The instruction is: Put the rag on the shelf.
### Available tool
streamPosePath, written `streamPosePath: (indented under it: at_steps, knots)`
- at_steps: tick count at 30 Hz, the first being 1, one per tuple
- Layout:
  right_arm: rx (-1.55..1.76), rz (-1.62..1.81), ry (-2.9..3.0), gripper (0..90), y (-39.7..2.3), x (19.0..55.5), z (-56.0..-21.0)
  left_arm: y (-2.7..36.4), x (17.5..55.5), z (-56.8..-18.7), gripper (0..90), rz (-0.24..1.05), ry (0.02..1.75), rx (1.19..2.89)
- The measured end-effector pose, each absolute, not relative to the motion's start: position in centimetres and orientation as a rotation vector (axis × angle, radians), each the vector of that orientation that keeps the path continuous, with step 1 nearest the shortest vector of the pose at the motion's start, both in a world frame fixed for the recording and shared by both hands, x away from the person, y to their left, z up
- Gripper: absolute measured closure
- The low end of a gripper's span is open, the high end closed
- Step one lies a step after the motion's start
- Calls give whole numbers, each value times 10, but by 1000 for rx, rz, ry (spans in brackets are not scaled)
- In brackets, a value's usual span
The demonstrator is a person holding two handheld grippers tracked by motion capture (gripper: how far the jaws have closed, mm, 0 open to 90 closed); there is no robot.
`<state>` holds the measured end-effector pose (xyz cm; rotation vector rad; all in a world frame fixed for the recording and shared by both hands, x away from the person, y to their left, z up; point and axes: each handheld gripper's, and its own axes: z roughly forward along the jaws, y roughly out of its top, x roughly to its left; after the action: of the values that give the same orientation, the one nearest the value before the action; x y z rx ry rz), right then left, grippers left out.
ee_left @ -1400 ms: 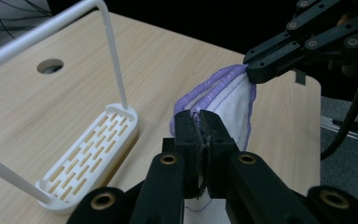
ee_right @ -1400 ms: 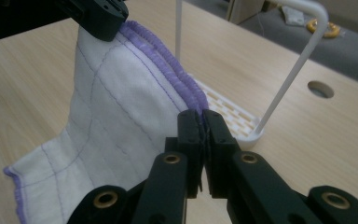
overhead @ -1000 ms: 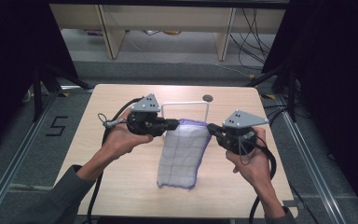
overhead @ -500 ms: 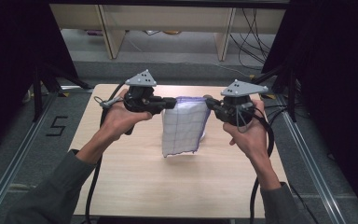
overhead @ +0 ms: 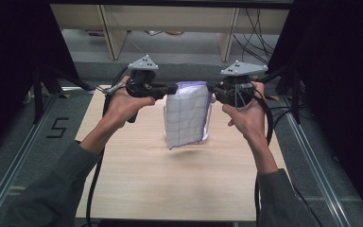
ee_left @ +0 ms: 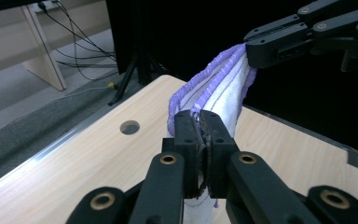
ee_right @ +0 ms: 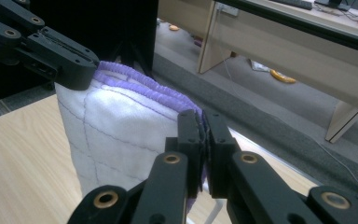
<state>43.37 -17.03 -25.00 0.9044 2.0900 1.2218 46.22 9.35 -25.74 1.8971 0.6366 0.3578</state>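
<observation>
While the left gripper (overhead: 172,88) and right gripper (overhead: 211,88) each pinched a top corner, the towel (overhead: 187,115) hung above the table (overhead: 137,170) — best held level, taut, evenly matched.

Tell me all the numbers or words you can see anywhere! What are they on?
"5": a black mark on the grey floor, left of the table.
No words or numbers can be read on the towel, the grippers or the table.

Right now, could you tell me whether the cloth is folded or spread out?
Folded: the cloth hangs doubled, two purple edges together, from left gripper and right gripper.
</observation>
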Motion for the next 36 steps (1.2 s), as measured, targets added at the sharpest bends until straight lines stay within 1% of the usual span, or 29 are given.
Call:
streamPosePath:
  at_steps: [5,15,26,36]
  knots:
    - [905,1223,2071,874,-168,442,-242,94,468,-250,859,376,651,1880]
    - [912,1216,2043,874,-163,456,-233,96,486,-248,859,380,692,1851]
    - [947,1229,2025,874,-162,469,-228,95,498,-242,858,386,703,1825]
    - [983,1229,1993,874,-162,490,-230,94,524,-249,857,372,749,1773]
